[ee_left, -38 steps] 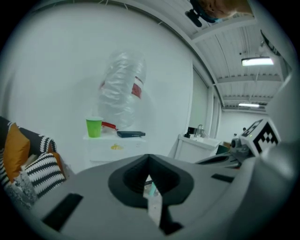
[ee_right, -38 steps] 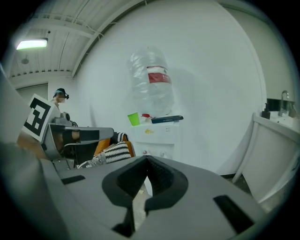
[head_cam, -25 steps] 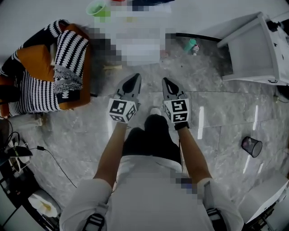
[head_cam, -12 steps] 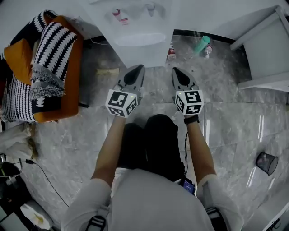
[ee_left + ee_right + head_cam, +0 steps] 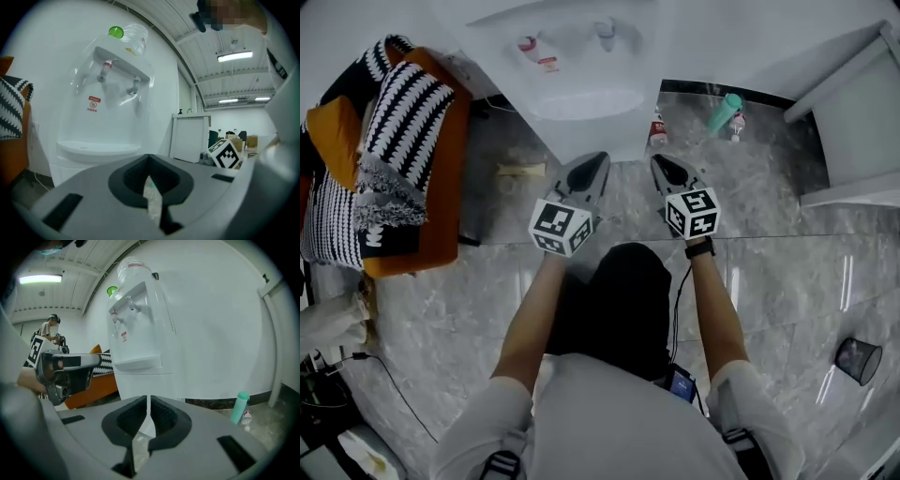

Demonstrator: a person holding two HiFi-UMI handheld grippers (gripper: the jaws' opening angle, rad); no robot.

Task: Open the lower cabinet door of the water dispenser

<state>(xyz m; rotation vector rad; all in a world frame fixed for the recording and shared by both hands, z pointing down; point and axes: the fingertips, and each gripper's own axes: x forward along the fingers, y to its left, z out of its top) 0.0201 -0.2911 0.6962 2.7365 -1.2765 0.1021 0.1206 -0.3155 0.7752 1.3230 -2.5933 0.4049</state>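
Head view: left gripper (image 5: pixel 601 158), right gripper (image 5: pixel 657 160) probably short of dispenser (image 5: pixel 592 131) edge.

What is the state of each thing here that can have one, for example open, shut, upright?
Left gripper: shut, empty.
Right gripper: shut, empty.
Lower door: closed.
Teal bottle: upright.
Bin: upright.
Blanket: draped over the chair.

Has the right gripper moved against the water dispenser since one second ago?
Yes. In the head view the right gripper has come closer to the water dispenser: its tip now lies beside the dispenser's lower corner, while floor showed between them earlier.
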